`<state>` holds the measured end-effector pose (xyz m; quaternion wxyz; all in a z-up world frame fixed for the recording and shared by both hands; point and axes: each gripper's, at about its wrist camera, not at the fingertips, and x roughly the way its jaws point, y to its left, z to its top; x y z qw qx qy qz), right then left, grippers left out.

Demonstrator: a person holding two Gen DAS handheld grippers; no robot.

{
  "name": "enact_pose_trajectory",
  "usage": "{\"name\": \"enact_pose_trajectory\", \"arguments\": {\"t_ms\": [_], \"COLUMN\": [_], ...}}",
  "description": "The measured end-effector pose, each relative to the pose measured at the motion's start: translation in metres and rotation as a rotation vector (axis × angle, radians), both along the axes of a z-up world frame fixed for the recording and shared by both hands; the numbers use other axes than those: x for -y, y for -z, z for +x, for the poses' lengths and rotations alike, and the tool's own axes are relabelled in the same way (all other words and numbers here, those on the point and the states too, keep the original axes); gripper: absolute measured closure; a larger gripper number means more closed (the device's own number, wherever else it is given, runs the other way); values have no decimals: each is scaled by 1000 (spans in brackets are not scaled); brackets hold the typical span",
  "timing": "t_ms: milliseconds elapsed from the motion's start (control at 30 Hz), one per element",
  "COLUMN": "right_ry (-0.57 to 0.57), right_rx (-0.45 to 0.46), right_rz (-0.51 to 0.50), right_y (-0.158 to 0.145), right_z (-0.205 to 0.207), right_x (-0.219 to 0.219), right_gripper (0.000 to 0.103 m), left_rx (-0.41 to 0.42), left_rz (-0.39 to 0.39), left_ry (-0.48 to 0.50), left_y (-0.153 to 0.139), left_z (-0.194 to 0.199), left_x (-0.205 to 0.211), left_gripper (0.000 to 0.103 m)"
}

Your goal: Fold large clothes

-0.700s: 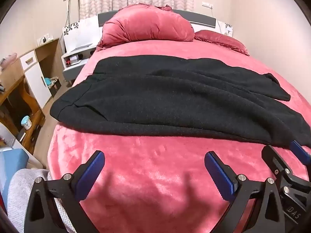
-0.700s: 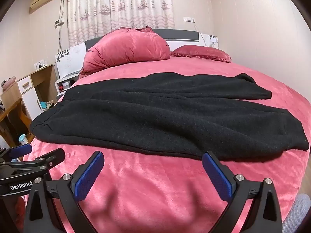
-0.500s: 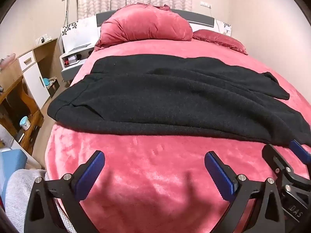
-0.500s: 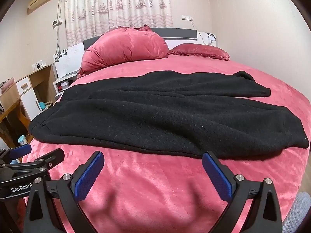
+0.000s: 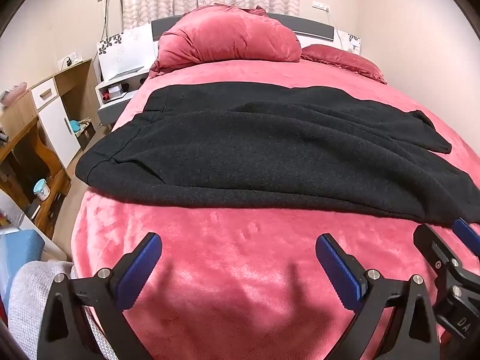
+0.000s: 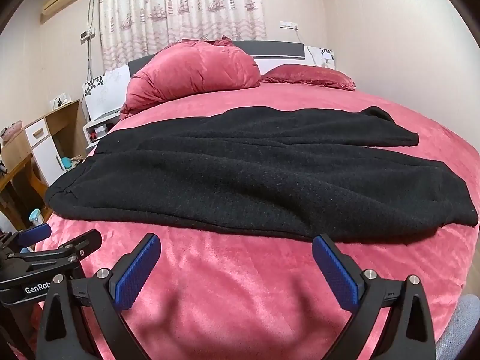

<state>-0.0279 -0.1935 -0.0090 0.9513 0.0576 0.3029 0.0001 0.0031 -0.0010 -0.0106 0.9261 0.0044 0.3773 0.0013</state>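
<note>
Black, nubby wool cloth, a large garment (image 5: 270, 156), lies spread across a bed covered in pink plush blanket (image 5: 240, 270), its long axis running side to side across the mattress, square to both hand-held grippers. The left gripper (image 5: 238, 258) and the right gripper (image 6: 235, 256) hover above the bare pink plush at the foot of the bed, side by side, each tilted downward, blue-padded jaws spread wide and holding nothing. The garment's near hem lies ahead of both. The right gripper looks the nearer: one of its blue pads sits just short of the hem towards the garment's right end. The left gripper faces the hem's left half across a wider strip of blanket. Nothing stands between jaws and cloth. A plump pink velvet cushion (image 6: 195, 72) and a flat red pillow (image 6: 309, 76) rest at the headboard, well beyond the garment. A wooden desk with white drawers (image 5: 45, 114) stands beside the bed on the left.
</note>
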Motion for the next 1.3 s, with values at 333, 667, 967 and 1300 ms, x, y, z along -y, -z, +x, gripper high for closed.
{"name": "enact_pose_trajectory", "arguments": {"t_ms": [333, 667, 967, 1300], "right_ry": [14, 10, -4, -4], "right_rx": [-19, -25, -25, -30], "right_rz": [14, 15, 10, 8], "right_y": [3, 2, 3, 4], "right_z": [3, 4, 4, 5], "right_x": [4, 5, 3, 3], "right_gripper": [0, 0, 0, 0], "left_rx": [-10, -20, -26, -33], "left_rz": [7, 11, 16, 9], "left_ry": [6, 9, 6, 7], "left_y": [2, 3, 4, 5], "left_z": [0, 2, 4, 4], "left_x": [2, 4, 4, 4], "left_gripper": [0, 0, 0, 0]}}
